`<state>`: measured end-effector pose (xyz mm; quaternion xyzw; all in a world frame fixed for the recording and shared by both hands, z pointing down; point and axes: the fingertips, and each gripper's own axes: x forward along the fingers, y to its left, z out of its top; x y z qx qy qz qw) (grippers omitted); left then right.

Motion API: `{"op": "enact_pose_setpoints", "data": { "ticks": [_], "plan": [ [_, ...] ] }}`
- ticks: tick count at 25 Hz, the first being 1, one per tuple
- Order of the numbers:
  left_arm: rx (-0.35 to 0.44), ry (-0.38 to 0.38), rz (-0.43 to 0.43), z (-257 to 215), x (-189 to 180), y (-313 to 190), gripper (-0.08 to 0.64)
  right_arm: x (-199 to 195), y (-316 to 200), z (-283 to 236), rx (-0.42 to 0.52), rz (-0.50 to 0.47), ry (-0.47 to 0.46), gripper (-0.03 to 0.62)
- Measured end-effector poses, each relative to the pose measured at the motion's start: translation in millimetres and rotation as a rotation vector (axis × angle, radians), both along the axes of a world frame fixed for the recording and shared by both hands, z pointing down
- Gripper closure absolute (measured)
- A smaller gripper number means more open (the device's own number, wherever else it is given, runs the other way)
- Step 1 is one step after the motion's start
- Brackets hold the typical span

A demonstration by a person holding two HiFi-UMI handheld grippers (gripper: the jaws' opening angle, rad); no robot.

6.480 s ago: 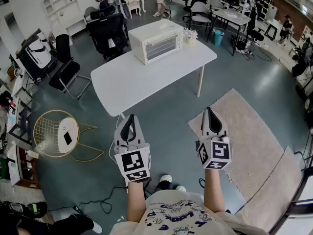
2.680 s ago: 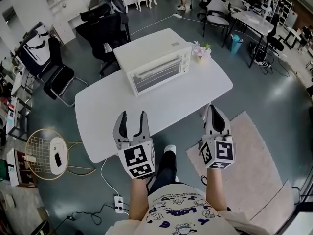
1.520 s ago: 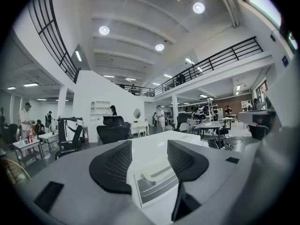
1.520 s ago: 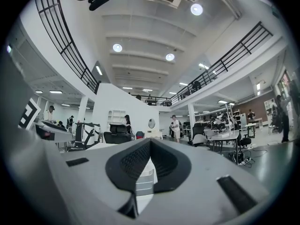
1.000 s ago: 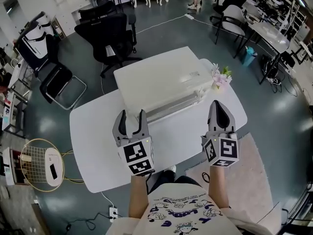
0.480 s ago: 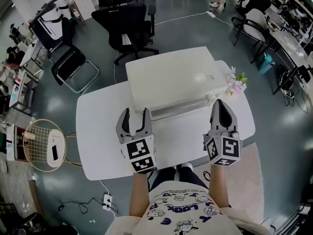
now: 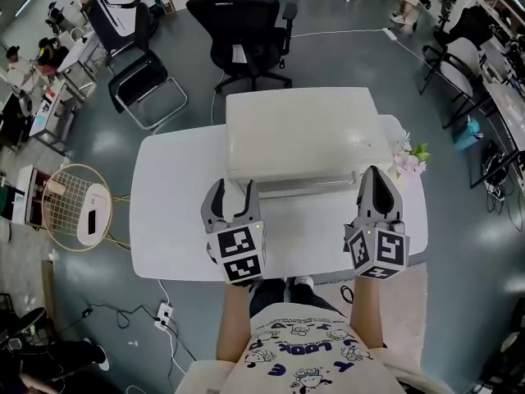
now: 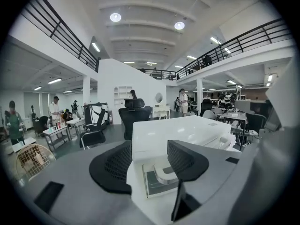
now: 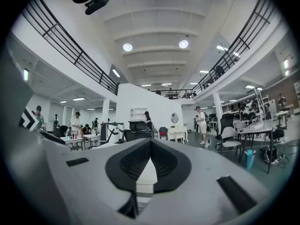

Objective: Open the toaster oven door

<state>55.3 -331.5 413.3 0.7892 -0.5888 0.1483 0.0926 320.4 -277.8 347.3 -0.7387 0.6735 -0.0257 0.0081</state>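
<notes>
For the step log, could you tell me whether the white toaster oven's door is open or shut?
Shut: the door stands flush in the front of the white toaster oven, nothing folded down over the white table.

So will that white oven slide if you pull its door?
Probably not much: the toaster oven is a wide, flat-bottomed box, so it looks heavy and unlikely to tip. The table looks smooth, though, so a hard pull might slide it a little.

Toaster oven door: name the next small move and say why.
Probably ease the left gripper forward onto the door handle: its jaws stand apart, the handle's end shows between them, and the toaster oven door looks shut.
</notes>
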Motion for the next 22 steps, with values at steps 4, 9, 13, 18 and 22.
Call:
{"op": "enact_pose_setpoints", "data": {
  "ticks": [4,9,13,18,22],
  "plan": [
    [-0.036,-0.013,-0.026,9.0,5.7,1.8,0.318,8.7,-3.8,3.8,-0.006,-0.029,-0.006,0.595],
    [-0.117,-0.005,-0.043,25.7,11.4,0.1,0.319,16.5,-5.9,5.7,-0.007,-0.041,-0.018,0.595],
    [-0.169,-0.008,-0.054,36.6,14.4,-1.6,0.319,19.7,-7.7,6.3,-0.010,-0.055,-0.019,0.595],
    [-0.213,-0.026,-0.050,48.8,15.6,-6.9,0.319,20.7,-11.1,10.5,-0.015,-0.058,-0.026,0.595],
    [-0.259,-0.026,-0.051,59.2,15.2,-9.4,0.320,22.4,-12.6,11.9,-0.017,-0.056,-0.034,0.595]
  ]
}}
